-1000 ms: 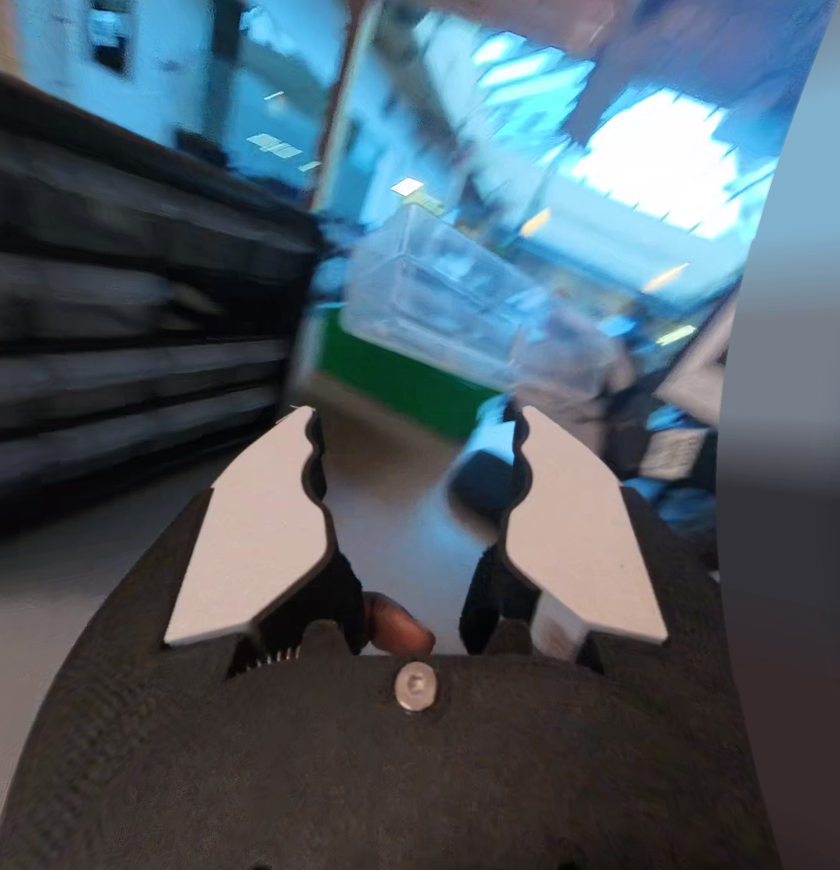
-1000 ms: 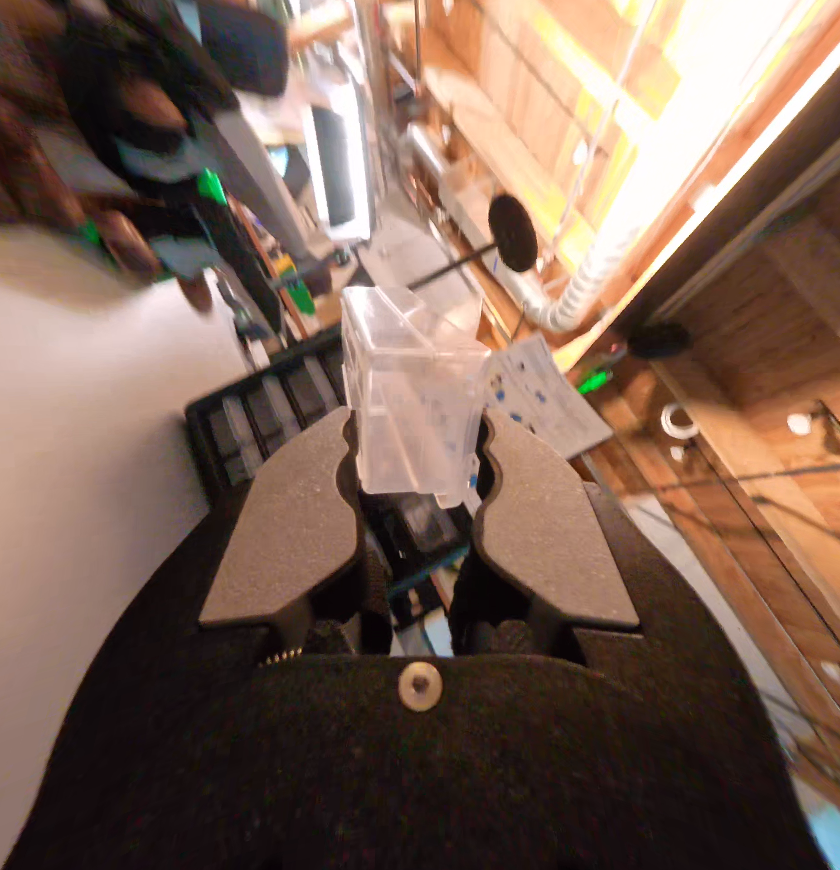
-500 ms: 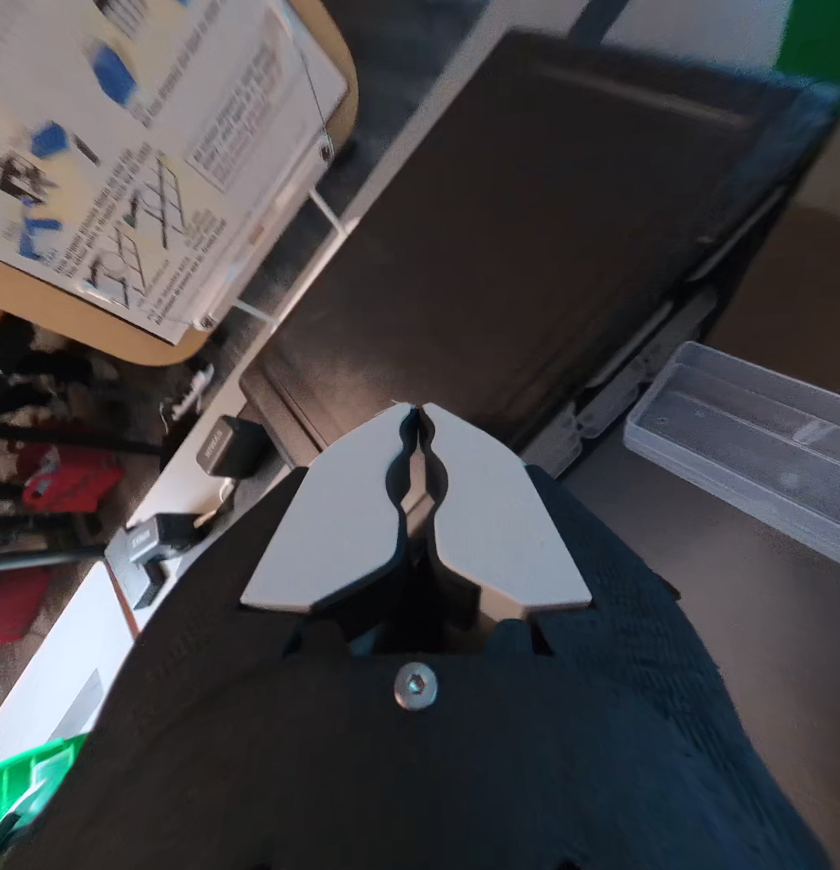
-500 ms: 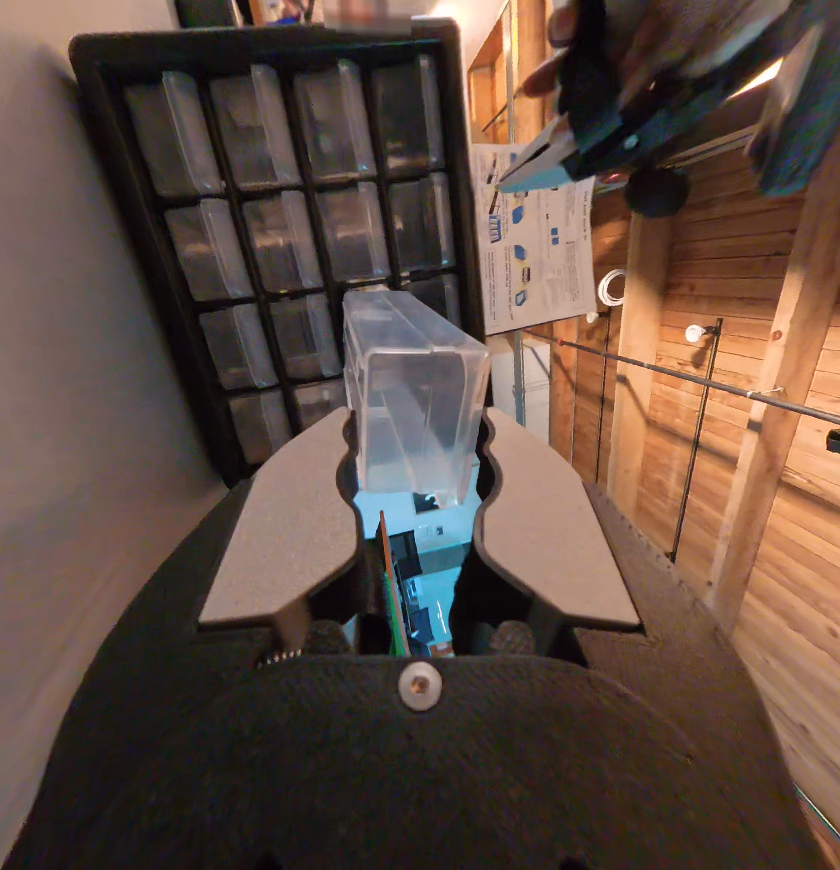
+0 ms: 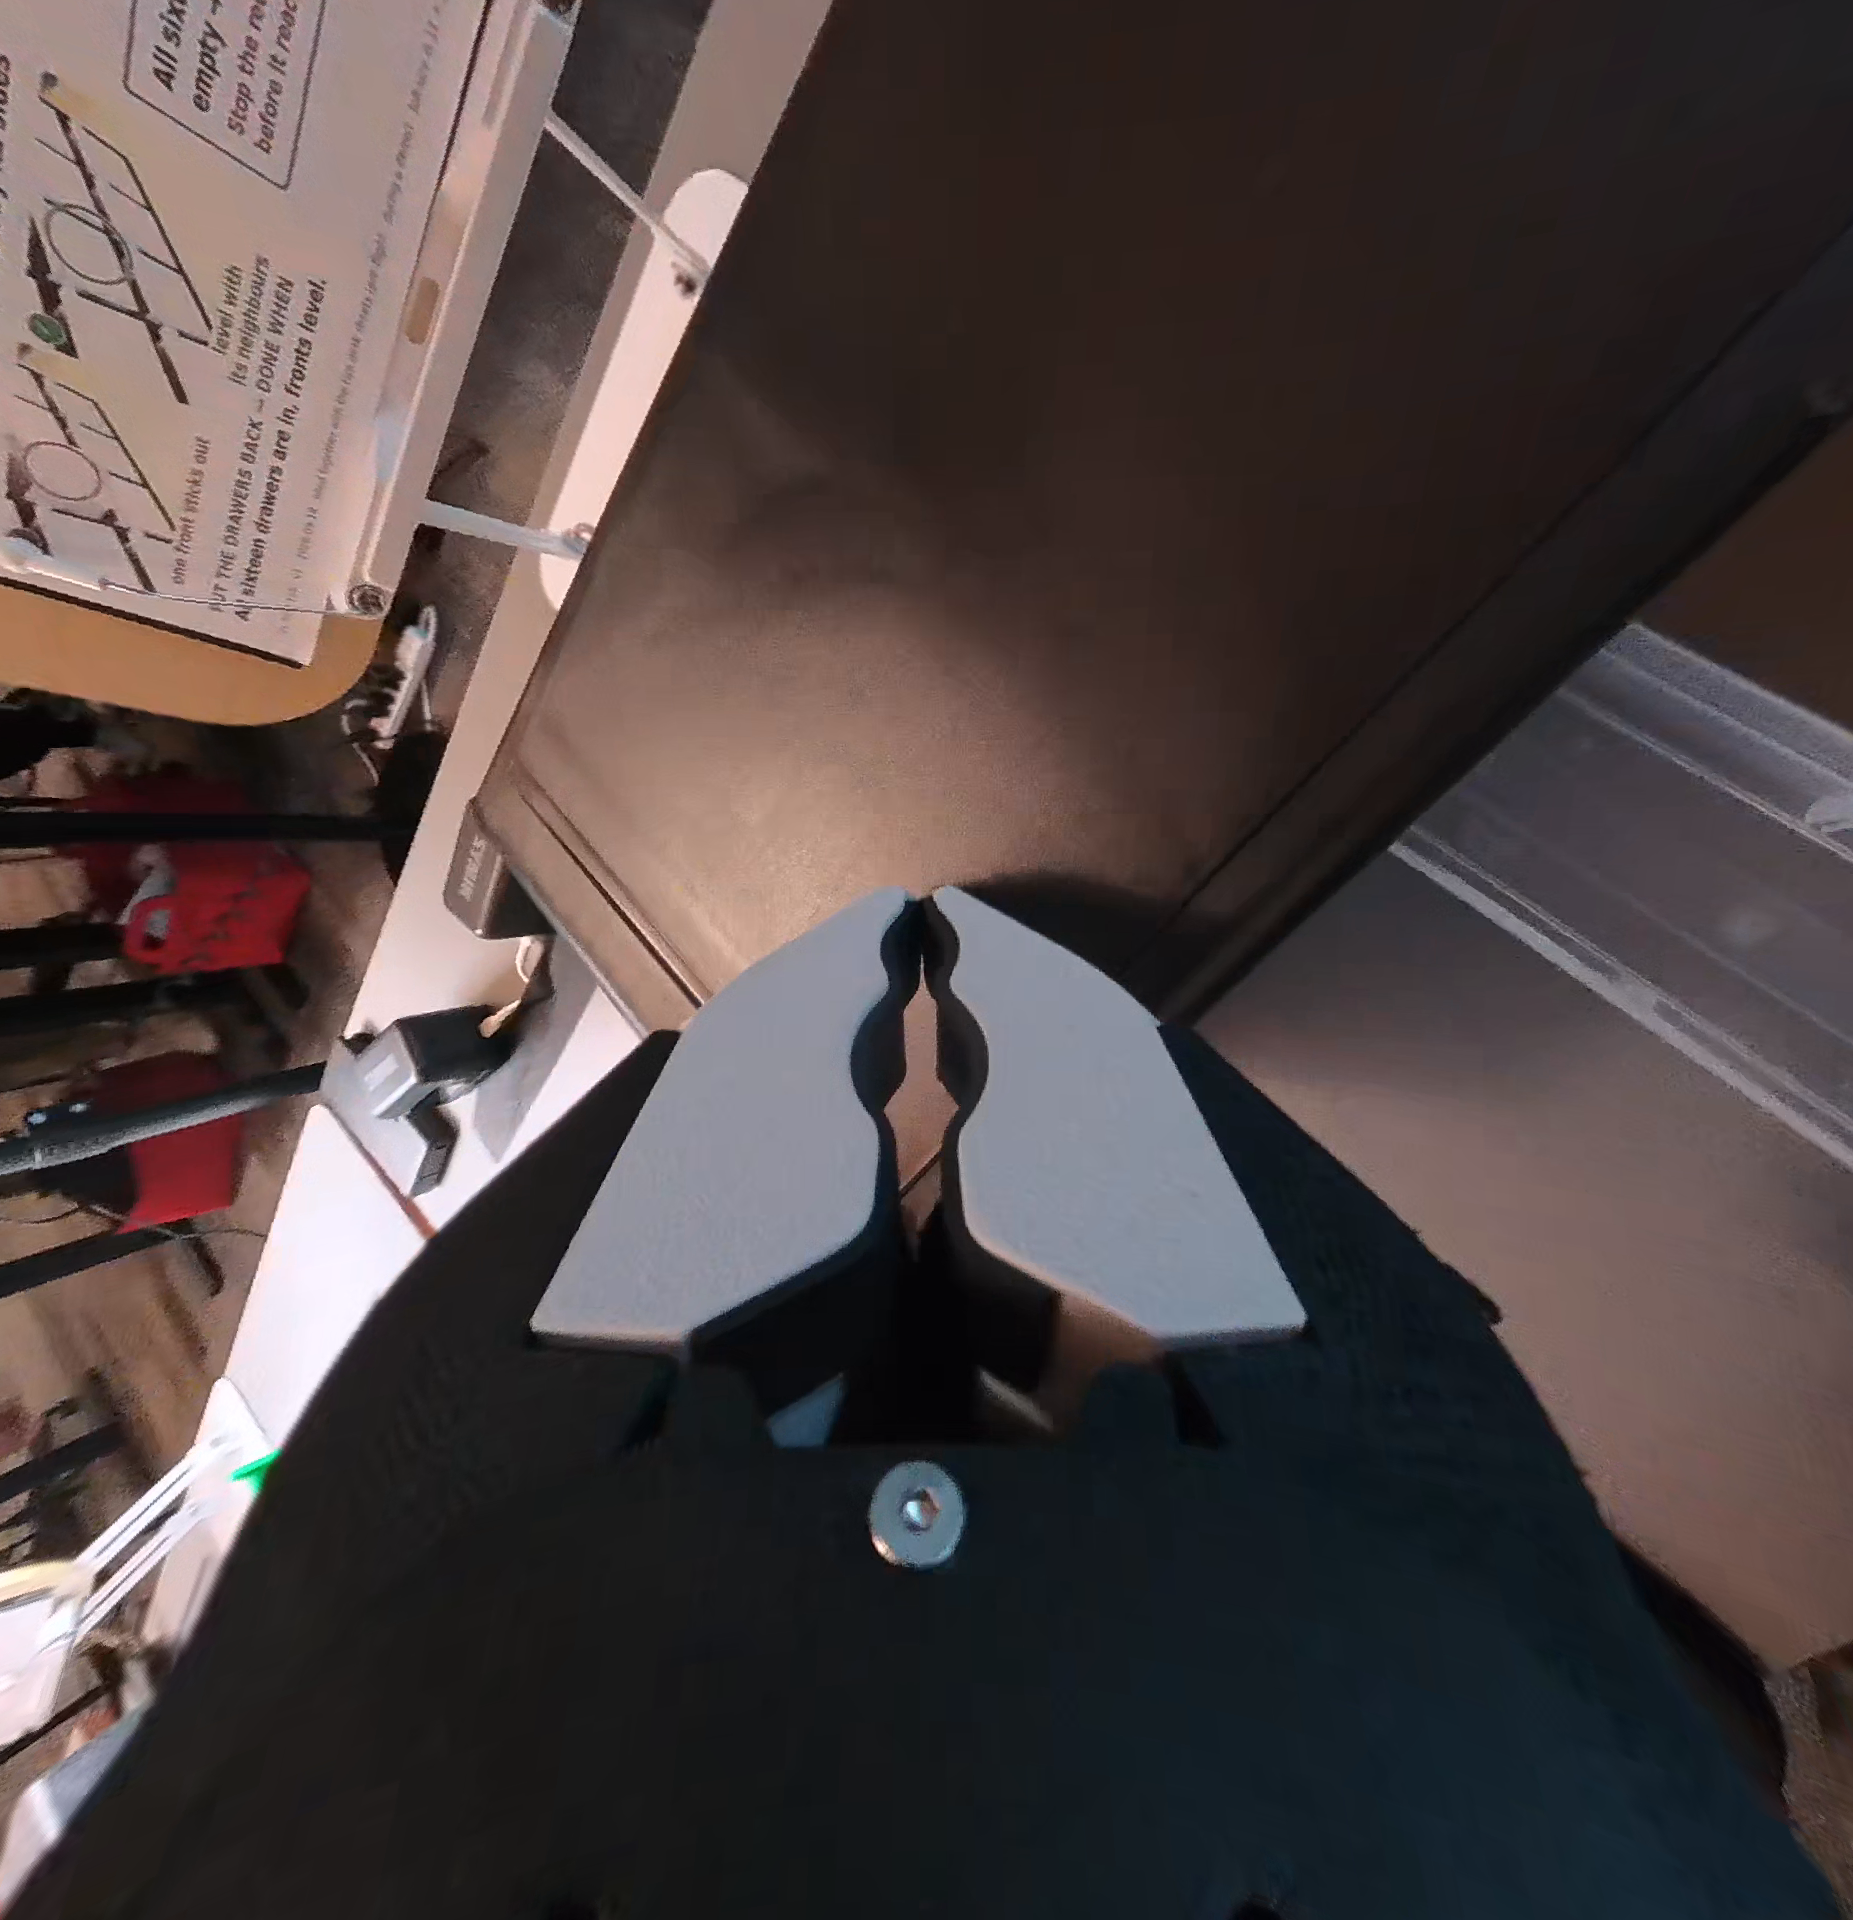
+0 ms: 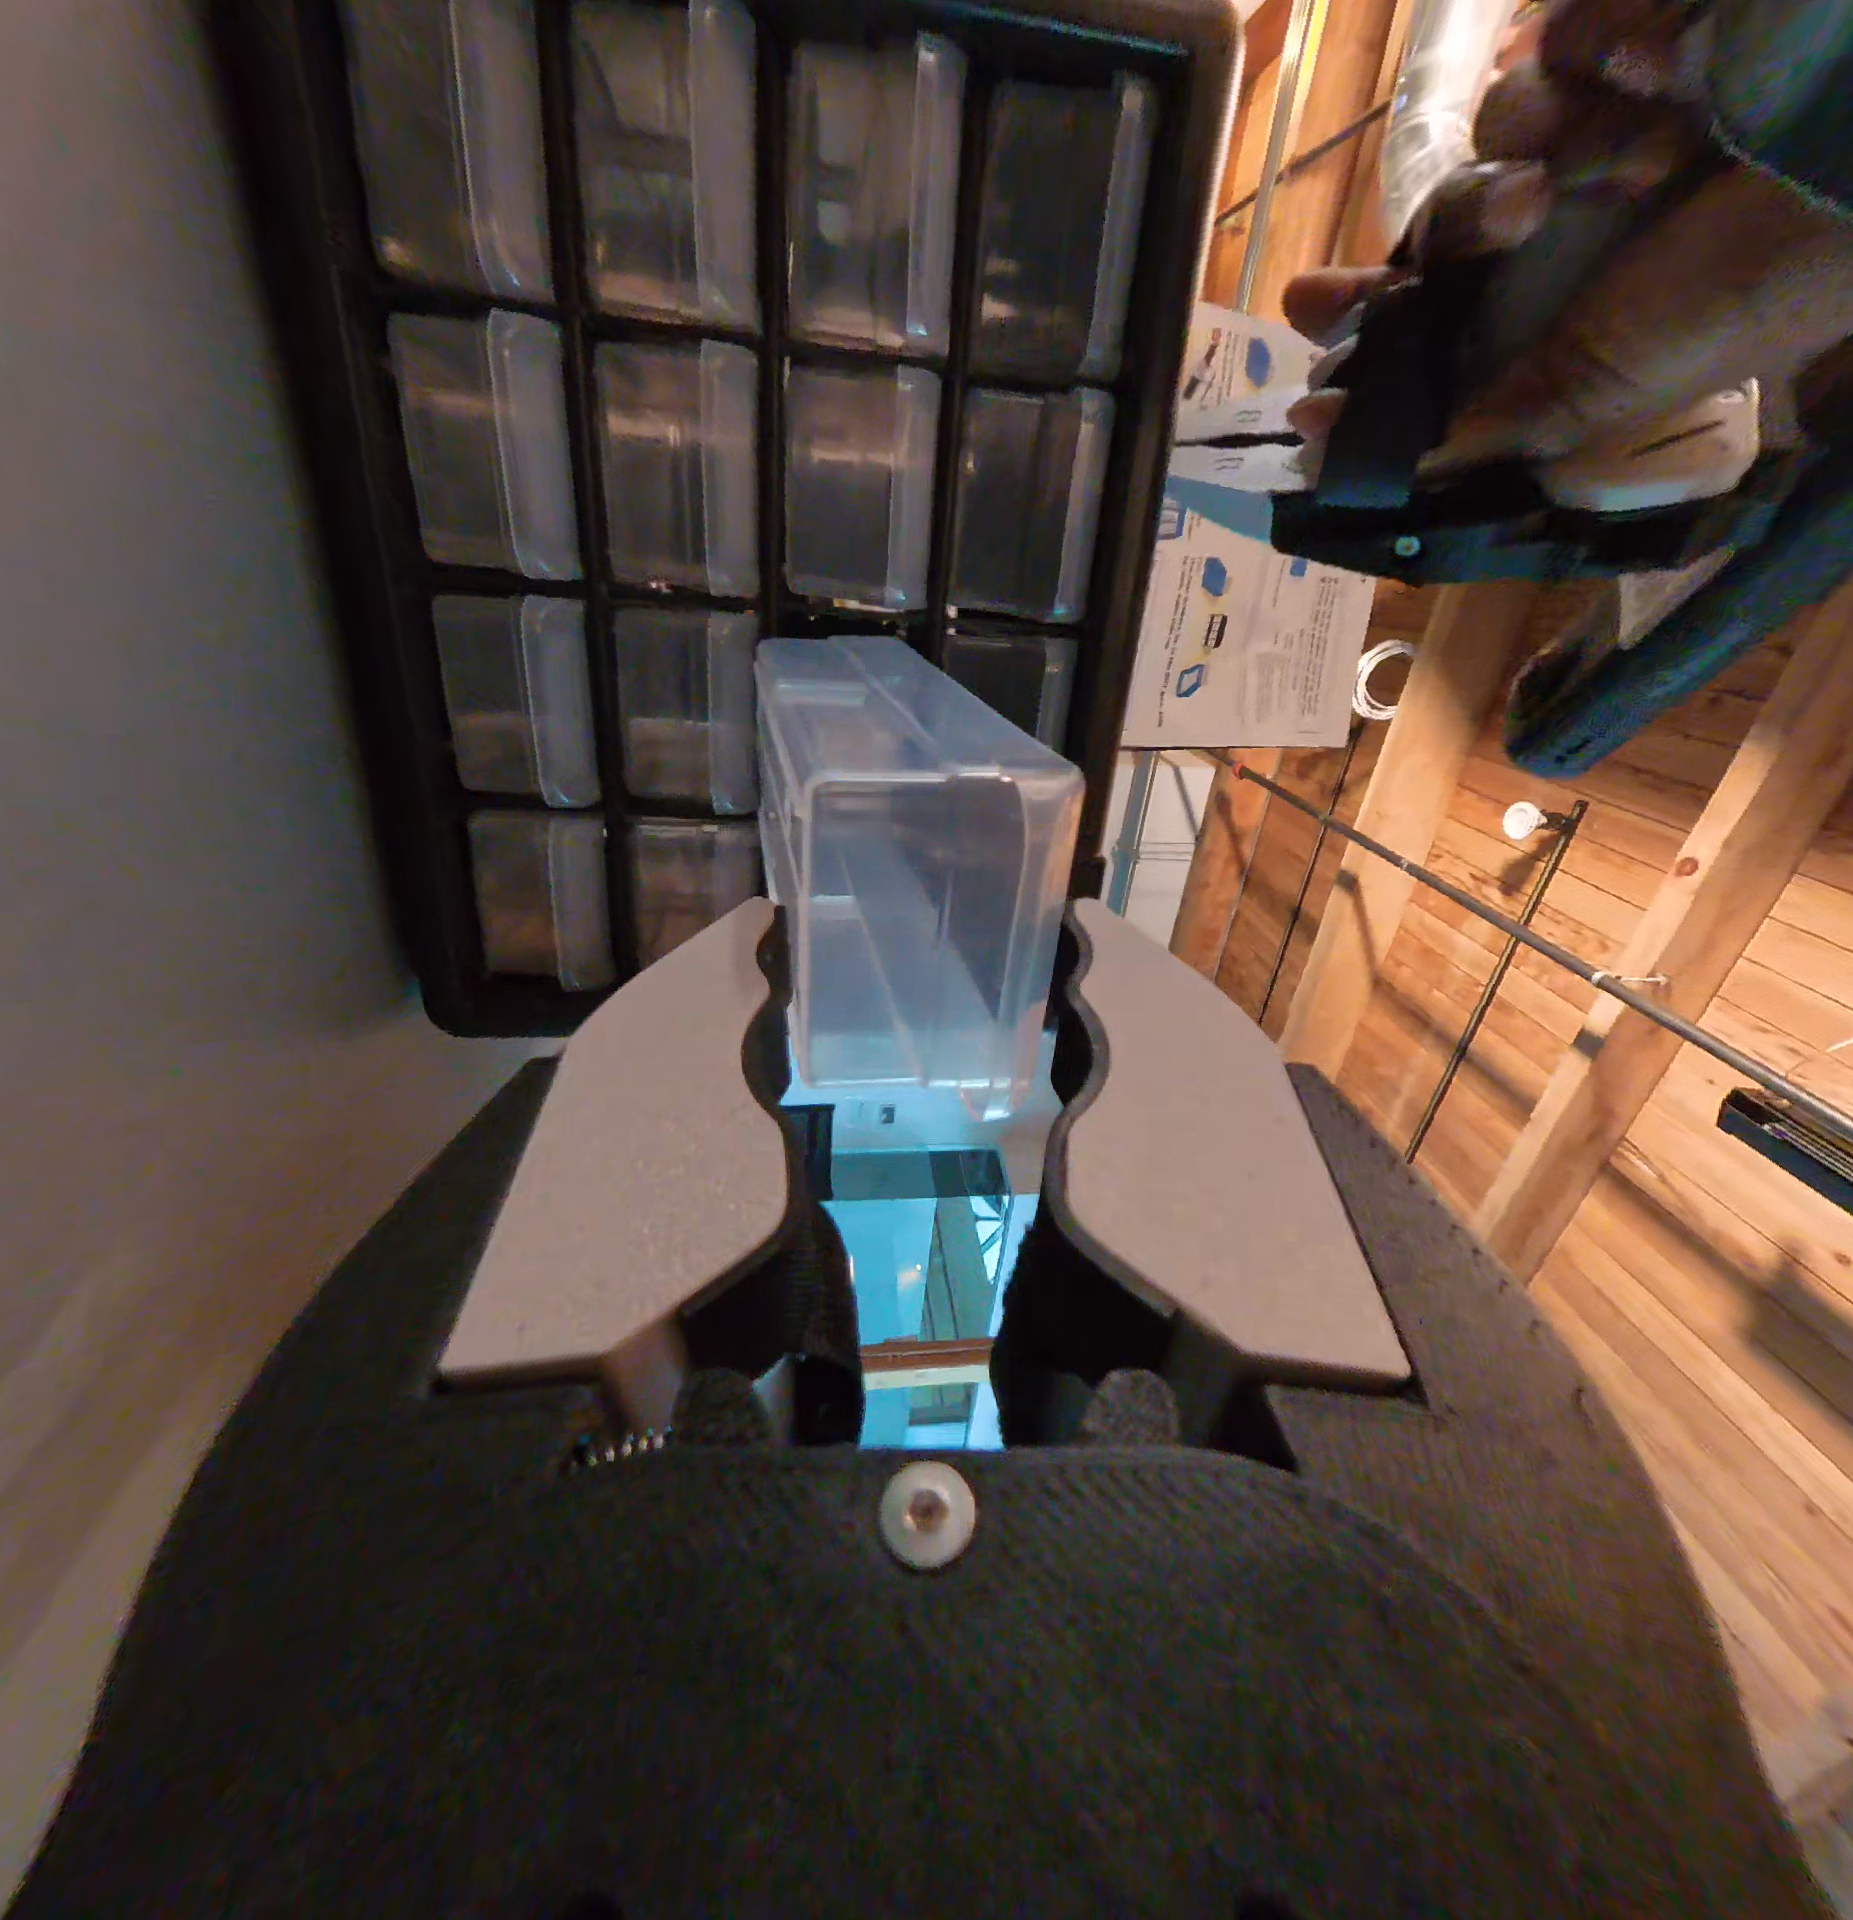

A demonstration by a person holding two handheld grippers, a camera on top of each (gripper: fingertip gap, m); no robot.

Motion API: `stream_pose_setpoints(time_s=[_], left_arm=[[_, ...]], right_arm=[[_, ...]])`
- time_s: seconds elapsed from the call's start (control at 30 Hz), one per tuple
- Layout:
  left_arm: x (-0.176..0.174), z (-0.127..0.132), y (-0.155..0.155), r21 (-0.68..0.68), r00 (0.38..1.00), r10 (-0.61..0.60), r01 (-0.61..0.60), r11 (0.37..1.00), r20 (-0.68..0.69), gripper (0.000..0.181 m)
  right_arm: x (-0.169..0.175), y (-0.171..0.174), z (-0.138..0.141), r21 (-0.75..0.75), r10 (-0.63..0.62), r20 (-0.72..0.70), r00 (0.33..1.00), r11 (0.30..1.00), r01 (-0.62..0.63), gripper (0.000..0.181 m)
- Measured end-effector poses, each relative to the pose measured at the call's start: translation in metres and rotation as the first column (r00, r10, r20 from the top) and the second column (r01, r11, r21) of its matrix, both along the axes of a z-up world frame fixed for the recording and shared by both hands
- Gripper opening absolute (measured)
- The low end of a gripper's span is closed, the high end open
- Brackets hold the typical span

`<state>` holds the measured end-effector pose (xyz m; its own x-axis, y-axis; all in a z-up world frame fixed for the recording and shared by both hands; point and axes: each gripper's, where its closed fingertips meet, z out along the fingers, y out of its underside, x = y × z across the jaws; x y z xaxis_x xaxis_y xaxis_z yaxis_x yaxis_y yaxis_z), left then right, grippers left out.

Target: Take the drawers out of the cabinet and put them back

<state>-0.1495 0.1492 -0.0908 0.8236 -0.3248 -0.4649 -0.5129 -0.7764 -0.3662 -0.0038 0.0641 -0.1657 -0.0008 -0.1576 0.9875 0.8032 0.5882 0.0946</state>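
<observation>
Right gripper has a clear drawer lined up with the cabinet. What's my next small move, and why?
Probably ease the right gripper forward to slide the clear drawer home. Its far end already meets the black cabinet at a slot in the third column, the other slots look filled, and the left gripper is shut, resting on the cabinet top.

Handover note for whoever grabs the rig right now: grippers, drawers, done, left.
Right gripper: shut on a clear drawer, held by its sides, far end toward the cabinet front, near a dark slot in the lower rows.
Left gripper: shut, empty, beside the cabinet's dark side panel.
Other drawers: most slots visible show drawers seated.
Done: drawer lined up roughly with the cabinet front; not clear whether its far end has entered a slot.
Left: slide it fully in, level with its neighbours, then handle any remaining drawers.
</observation>
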Motion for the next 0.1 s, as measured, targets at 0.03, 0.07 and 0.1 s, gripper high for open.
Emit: stream_pose_setpoints(time_s=[0.03,0.07,0.1], left_arm=[[0.0,-0.0001,0.0,-0.005,1.0,0.0,0.0,1.0,-0.003,0.0],[0.0,-0.0001,-0.0001,-0.007,1.0,0.001,-0.001,1.0,0.005,0.0],[0.0,-0.0002,-0.0002,-0.008,1.0,0.001,-0.001,1.0,0.018,0.0]], right_arm=[[-0.0021,-0.0001,-0.0004,-0.003,0.001,0.0,1.0,1.0,-0.001,0.048],[-0.0035,-0.0001,-0.0005,-0.009,-0.001,-0.008,1.0,1.0,0.001,0.048],[-0.0046,0.0002,-0.0011,-0.018,-0.007,-0.01,1.0,1.0,0.007,0.048]])
